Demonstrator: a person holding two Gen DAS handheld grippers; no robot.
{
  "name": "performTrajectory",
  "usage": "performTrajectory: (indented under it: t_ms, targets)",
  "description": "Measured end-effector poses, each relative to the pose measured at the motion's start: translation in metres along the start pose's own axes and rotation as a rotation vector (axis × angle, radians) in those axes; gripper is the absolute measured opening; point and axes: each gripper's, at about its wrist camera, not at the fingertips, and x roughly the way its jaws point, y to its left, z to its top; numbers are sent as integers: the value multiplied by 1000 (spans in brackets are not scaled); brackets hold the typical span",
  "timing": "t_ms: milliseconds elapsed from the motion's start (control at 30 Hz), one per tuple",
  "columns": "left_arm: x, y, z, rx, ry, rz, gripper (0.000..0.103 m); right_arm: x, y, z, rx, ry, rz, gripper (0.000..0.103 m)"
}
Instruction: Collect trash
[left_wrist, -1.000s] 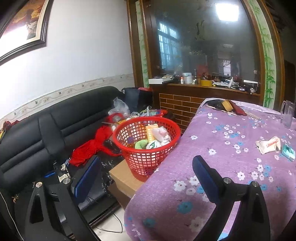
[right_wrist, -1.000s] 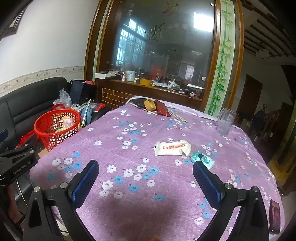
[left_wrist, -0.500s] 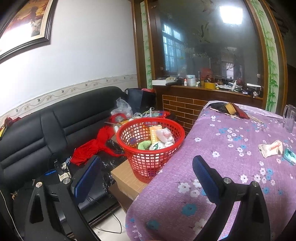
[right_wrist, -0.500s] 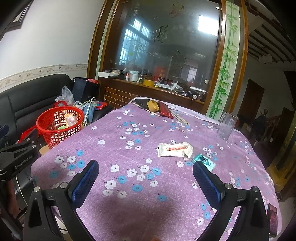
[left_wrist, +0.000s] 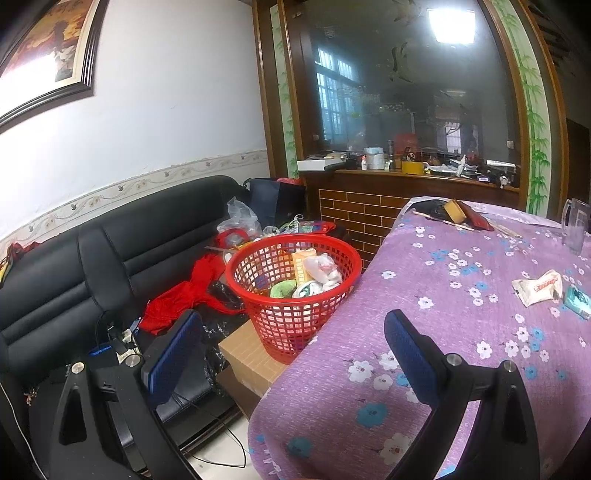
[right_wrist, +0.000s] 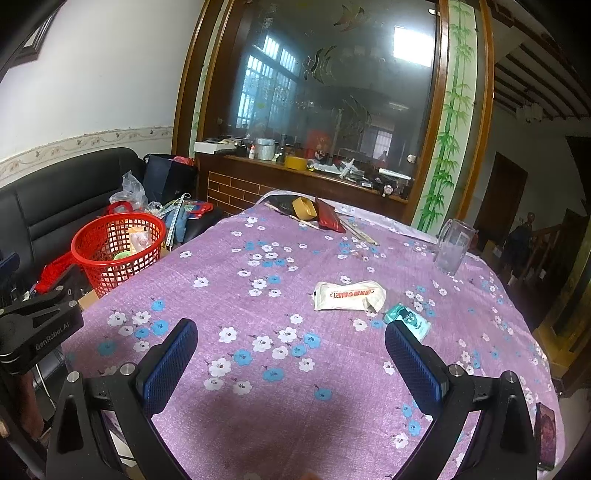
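In the left wrist view, the left gripper (left_wrist: 291, 339) is held wide and empty at the purple floral table's (left_wrist: 424, 369) lower-left edge, the red basket (left_wrist: 293, 291) at centre beside the sofa (left_wrist: 110, 251). In the right wrist view, the right gripper (right_wrist: 291, 350) is spread wide and empty over bare cloth; a white wrapper (right_wrist: 347, 295) and teal packet (right_wrist: 408, 319) are seen right of centre.

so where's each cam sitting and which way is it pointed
Left wrist: sits on the left gripper, at the table's left edge, facing the red basket and black sofa; its blue-padded jaws stand wide apart, empty.
Right wrist: sits on the right gripper, over the purple tablecloth, facing the white wrapper and teal packet; open jaws and the left gripper's body show.
Shared: basket, wrapper, packet, glass mug.
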Motion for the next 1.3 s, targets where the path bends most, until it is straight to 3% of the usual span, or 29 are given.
performTrajectory:
  t_ms: [1300]
  targets:
    - [-8,-5,-2,36,-10,-21,98,7,-9,-6,37,27,8,103]
